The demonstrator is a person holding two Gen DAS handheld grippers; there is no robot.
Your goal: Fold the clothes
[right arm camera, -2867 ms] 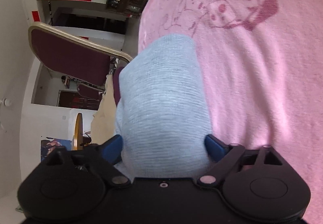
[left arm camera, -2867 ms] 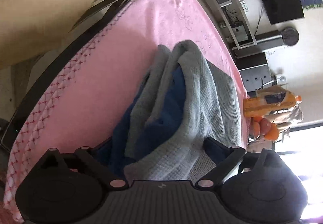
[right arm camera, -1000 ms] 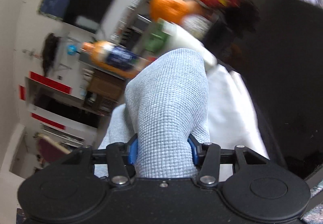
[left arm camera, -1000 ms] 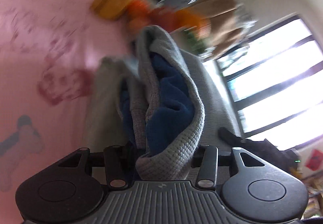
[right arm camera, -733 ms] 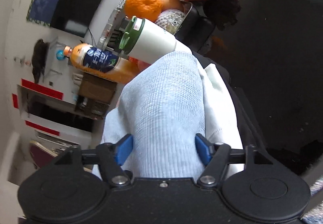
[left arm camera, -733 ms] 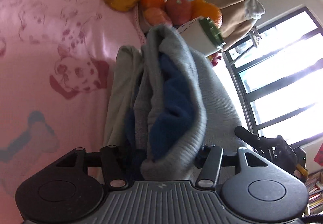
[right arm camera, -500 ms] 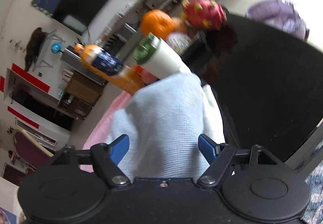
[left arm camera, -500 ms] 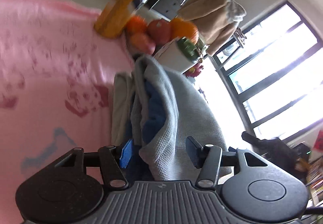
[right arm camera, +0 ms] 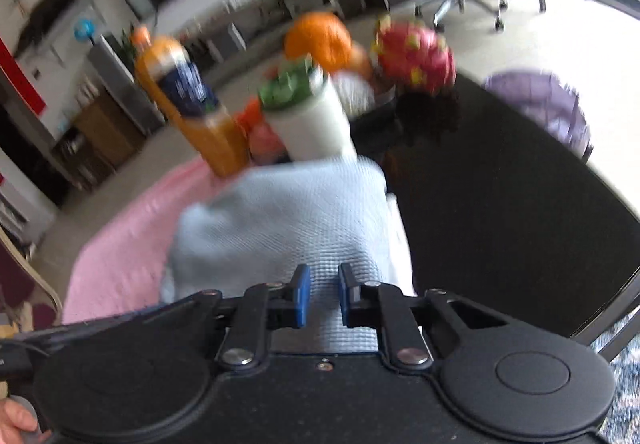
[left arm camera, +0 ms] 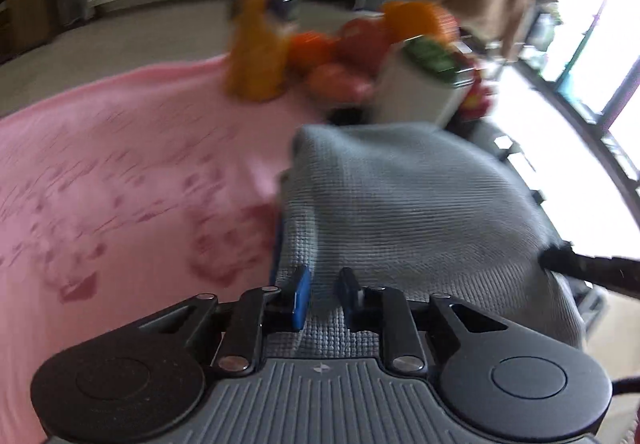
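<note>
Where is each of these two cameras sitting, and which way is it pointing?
Left wrist: on the left hand-held gripper, looking along its fingers over the grey garment and pink cloth towards the fruit.
Right wrist: on the right hand-held gripper, facing the same garment and the black table; a fingertip shows.
Shared: garment, orange bottle, white cup.

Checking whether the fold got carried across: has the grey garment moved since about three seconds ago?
Yes. The grey garment now lies at the pink blanket's edge beside the orange bottle; earlier it lay mid-blanket, far from it.
</note>
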